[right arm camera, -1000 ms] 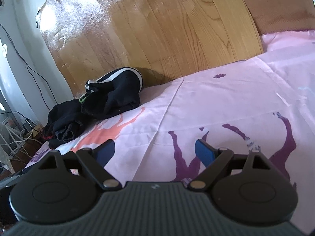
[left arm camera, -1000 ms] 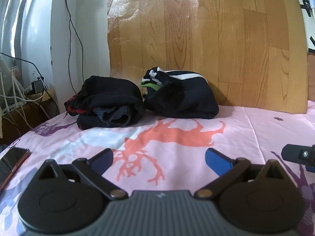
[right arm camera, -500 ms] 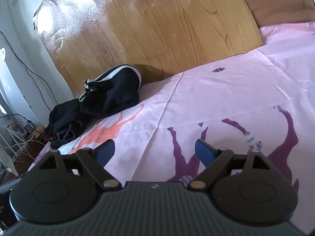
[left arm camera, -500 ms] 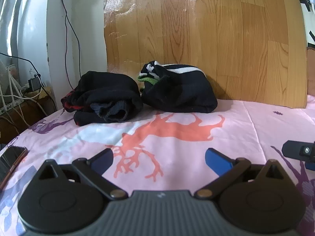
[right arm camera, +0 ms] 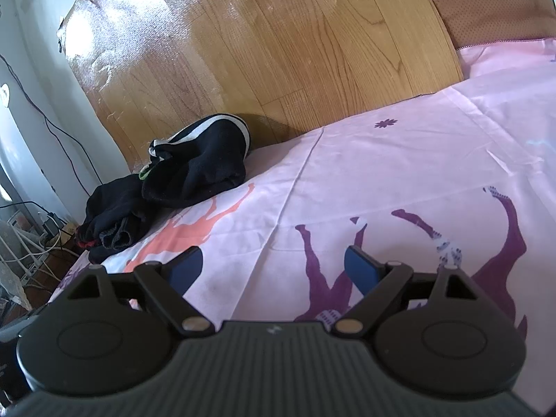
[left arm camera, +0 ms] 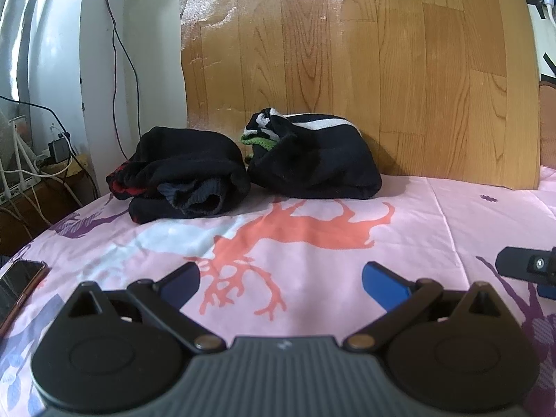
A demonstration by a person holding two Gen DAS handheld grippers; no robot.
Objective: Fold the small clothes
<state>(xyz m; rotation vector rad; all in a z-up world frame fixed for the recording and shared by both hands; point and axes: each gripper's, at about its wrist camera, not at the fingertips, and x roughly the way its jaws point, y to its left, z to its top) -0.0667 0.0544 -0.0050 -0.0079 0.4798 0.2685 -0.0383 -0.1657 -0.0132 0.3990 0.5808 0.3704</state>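
Note:
Two folded dark bundles lie side by side at the back of the bed, against the wooden headboard. The left one is black with a red edge (left arm camera: pixel 187 170) (right arm camera: pixel 114 215). The right one is black with white stripes and a green trim (left arm camera: pixel 312 160) (right arm camera: pixel 201 163). My left gripper (left arm camera: pixel 279 278) hovers open over the pink sheet, well short of both bundles, nothing between its blue fingertips. My right gripper (right arm camera: pixel 272 266) is open too, empty, further right over the sheet. A part of the right gripper (left arm camera: pixel 524 266) shows at the right edge of the left wrist view.
The pink sheet (left arm camera: pixel 312 229) carries orange and purple deer prints. A wooden headboard (left arm camera: pixel 347 69) rises behind the bundles. A phone (left arm camera: pixel 19 285) lies at the bed's left edge. Cables and chargers (left arm camera: pixel 41 170) crowd the floor on the left. A brown cushion (right arm camera: pixel 493 3) sits at the far right.
Both grippers stay open and empty. The left wrist view has shifted slightly left and closer, so the bundles sit a bit more to the right. The bundles themselves have not moved.

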